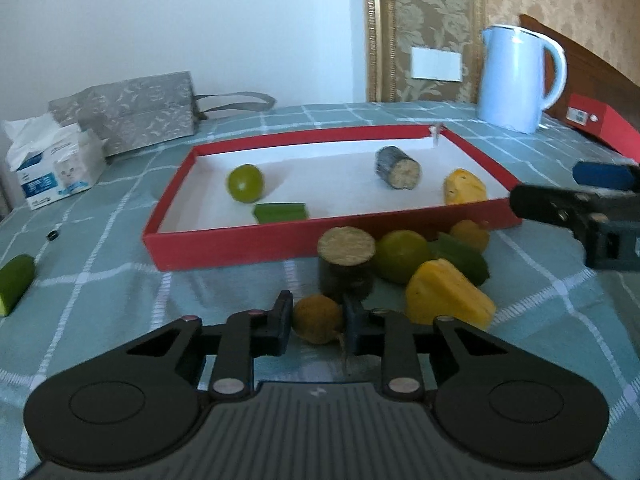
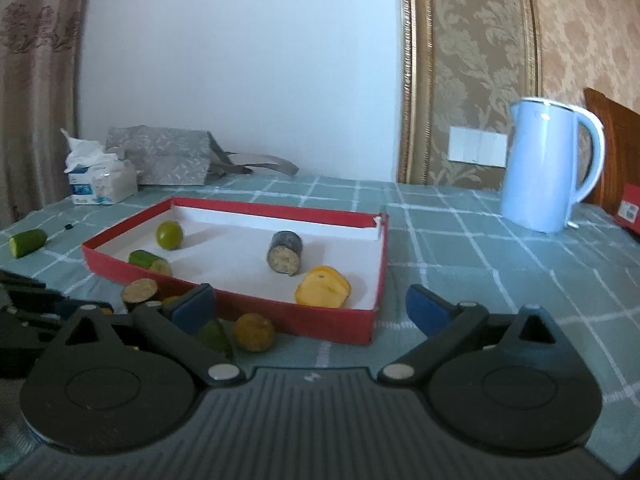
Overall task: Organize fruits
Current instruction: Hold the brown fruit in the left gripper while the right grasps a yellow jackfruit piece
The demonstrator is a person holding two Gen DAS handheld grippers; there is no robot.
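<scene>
A pale blue kettle (image 2: 548,168), a tissue pack (image 2: 102,182) and a grey patterned bag (image 2: 168,158) stand on the checked counter (image 2: 480,248).

Left tongs (image 1: 318,320) clamped shut; right tongs (image 2: 310,306) spread wide.

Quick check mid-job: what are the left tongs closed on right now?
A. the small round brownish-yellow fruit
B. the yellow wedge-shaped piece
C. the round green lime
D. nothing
A: in the left wrist view the left tongs pinch the small round brownish-yellow fruit on both sides, in front of the red cardboard tray.
</scene>
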